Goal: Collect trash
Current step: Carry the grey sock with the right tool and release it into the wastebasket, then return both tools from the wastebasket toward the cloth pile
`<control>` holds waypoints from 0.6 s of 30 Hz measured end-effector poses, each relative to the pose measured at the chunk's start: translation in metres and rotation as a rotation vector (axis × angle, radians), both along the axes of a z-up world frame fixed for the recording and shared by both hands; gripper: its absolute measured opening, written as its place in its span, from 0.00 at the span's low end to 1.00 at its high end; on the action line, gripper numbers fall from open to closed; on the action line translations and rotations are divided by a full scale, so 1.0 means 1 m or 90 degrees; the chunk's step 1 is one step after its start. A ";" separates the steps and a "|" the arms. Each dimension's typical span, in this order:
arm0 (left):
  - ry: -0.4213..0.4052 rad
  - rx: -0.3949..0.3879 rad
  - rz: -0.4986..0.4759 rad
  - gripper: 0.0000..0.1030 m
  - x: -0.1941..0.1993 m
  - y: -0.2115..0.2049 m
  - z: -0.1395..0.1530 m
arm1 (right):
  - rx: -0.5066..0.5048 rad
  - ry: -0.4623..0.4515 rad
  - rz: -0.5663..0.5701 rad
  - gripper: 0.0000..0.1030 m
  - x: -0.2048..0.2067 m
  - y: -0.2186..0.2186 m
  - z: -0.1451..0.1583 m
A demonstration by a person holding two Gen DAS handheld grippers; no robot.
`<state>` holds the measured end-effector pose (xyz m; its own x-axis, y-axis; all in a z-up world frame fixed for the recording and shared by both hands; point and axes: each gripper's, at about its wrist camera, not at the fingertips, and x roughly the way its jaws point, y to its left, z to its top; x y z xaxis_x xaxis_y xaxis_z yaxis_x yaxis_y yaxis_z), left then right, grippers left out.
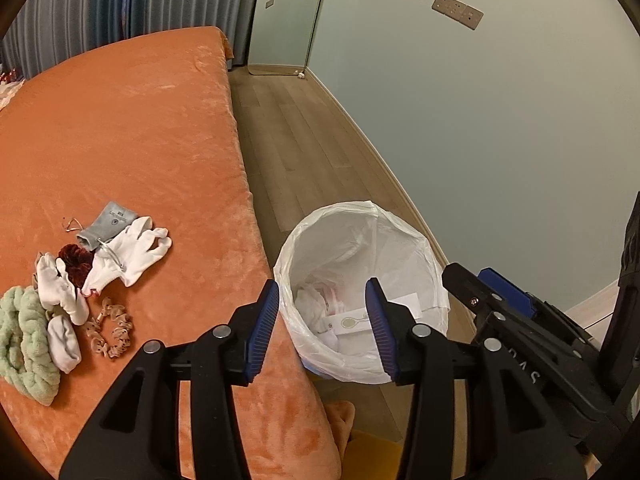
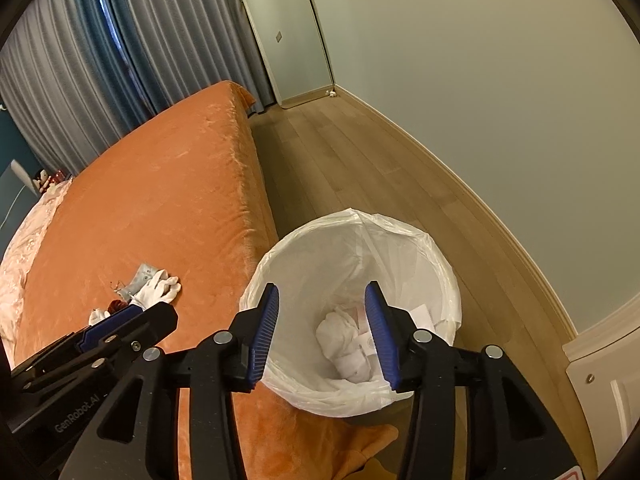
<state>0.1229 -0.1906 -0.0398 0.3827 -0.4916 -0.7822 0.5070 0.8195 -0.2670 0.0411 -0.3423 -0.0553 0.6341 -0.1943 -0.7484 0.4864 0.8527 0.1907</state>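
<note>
A bin with a white plastic liner stands on the floor beside the bed; it also shows in the right wrist view. Crumpled white paper and wrappers lie inside it, seen too in the right wrist view. My left gripper is open and empty, above the bed edge and the bin's near rim. My right gripper is open and empty, right over the bin. On the orange bed lie white gloves, a grey pouch, a dark red scrunchie, a beige scrunchie and a green knit piece.
The orange bed fills the left. A wooden floor runs between the bed and the pale wall. Curtains hang behind the bed. A white door or cabinet is at the right.
</note>
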 end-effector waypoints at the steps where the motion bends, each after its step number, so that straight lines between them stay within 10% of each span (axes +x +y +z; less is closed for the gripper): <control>1: -0.001 0.000 0.002 0.42 0.000 0.002 0.001 | -0.002 -0.001 0.001 0.46 0.000 0.002 0.002; 18: -0.003 0.002 0.057 0.44 0.002 0.042 0.007 | -0.030 -0.006 0.025 0.56 -0.001 0.039 0.020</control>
<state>0.1244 -0.1488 -0.0325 0.4292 -0.4524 -0.7817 0.4327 0.8627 -0.2617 0.0398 -0.3033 -0.0350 0.6489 -0.2040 -0.7331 0.4501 0.8796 0.1537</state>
